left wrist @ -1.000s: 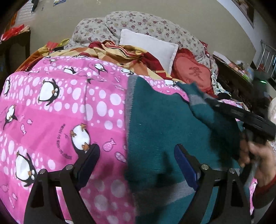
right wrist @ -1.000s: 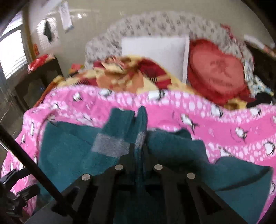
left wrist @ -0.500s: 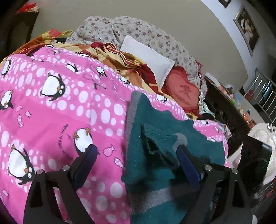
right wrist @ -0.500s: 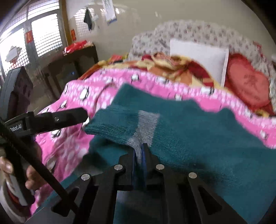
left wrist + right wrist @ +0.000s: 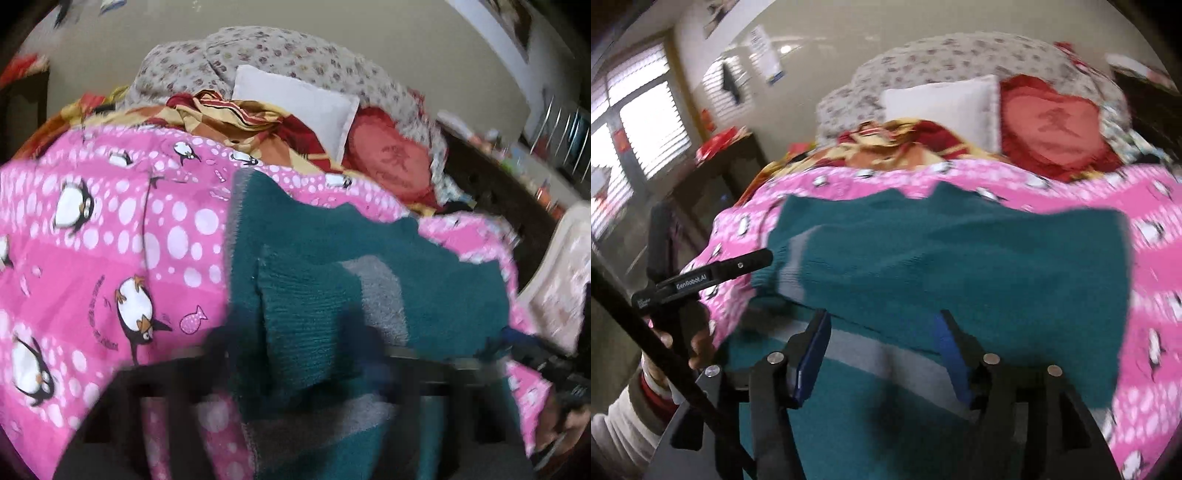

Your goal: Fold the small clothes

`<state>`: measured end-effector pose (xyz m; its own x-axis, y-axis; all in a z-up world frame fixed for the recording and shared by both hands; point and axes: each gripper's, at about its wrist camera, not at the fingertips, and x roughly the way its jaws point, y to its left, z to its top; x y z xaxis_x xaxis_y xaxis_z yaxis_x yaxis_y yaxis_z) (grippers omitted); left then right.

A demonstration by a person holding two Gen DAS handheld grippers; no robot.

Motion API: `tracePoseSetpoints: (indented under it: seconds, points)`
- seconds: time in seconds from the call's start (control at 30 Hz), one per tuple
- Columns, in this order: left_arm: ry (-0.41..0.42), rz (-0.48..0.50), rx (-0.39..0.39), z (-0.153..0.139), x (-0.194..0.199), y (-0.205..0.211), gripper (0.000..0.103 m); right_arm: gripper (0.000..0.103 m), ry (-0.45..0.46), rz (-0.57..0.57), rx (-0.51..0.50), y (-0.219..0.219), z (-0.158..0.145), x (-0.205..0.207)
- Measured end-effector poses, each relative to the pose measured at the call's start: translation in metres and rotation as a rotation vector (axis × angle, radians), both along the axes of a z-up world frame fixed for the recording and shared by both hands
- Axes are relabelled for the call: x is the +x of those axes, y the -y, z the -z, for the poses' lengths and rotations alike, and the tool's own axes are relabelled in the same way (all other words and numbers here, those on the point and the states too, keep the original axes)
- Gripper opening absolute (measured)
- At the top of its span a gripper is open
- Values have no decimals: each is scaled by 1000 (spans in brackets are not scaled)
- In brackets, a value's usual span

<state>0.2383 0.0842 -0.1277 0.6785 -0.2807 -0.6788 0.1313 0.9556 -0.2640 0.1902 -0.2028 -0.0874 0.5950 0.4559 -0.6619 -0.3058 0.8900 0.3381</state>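
left wrist view: your left gripper (image 5: pixel 295 362) is just a dark smear from motion blur, so i can't tell if its jaws are apart or together. the teal sweater (image 5: pixel 332 266) lies on the pink penguin blanket (image 5: pixel 110 240), toward its right edge, with a grey-striped sleeve (image 5: pixel 325 306) folded across the body.

right wrist view: your right gripper (image 5: pixel 882 354) has its jaws spread wide, gripping nothing, right over the sweater's (image 5: pixel 960 258) near hem. the left gripper (image 5: pixel 701 277) sits at the sleeve cuff by the blanket's (image 5: pixel 1145 295) left edge.

Open right tool (image 5: pixel 882 354) over teal sweater (image 5: pixel 960 258)
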Motion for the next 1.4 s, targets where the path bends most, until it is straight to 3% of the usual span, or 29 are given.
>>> tracePoseSetpoints:
  seconds: [0.07,0.1,0.2,0.4,0.43,0.47,0.53,0.7,0.73,0.8,0.83,0.93,1.03,1.13,1.23,1.3,1.37,1.4]
  points:
    - [15,-1,51,0,0,7,23,63,-8,28,6,15,1,-5]
    - [22,-8,73,0,0,9,13,63,-7,38,10,22,1,-9]
    - [47,-30,88,-12,-4,9,6,63,12,75,12,39,-2,-16]
    - [195,-15,106,-64,-9,15,6,65,93,278,-101,86,-21,0]
    - [204,-17,113,-68,-7,17,6,70,100,316,-103,93,-24,7]
    - [206,-25,113,-69,-5,17,6,80,99,353,-87,103,-25,17]
    - [182,-41,84,-66,0,13,6,88,63,411,-55,122,-22,42]
    - [129,-84,69,-47,4,-4,6,88,-67,465,-21,147,2,97]
    - [117,-95,65,-44,6,-8,6,85,-82,445,-15,146,7,102]
    - [94,-117,45,-40,12,-16,3,36,-109,393,-38,137,14,110]
    - [99,-123,41,-41,13,-18,3,16,-98,385,-57,134,13,109]
    - [145,-126,23,-51,10,-22,3,15,68,375,-160,114,-13,93]
    - [152,-128,44,-50,11,-15,3,15,126,400,-161,114,-30,87]
    - [104,-136,99,-30,19,-5,3,15,96,435,-160,121,-20,97]
    - [33,-148,124,-4,29,-1,4,15,7,458,-205,122,13,113]
    - [40,-147,150,1,29,1,4,19,2,476,-227,124,22,114]
    - [46,-143,171,-4,26,2,5,40,24,520,-244,129,17,106]
    - [50,-151,177,-8,23,1,7,43,19,545,-217,135,11,99]
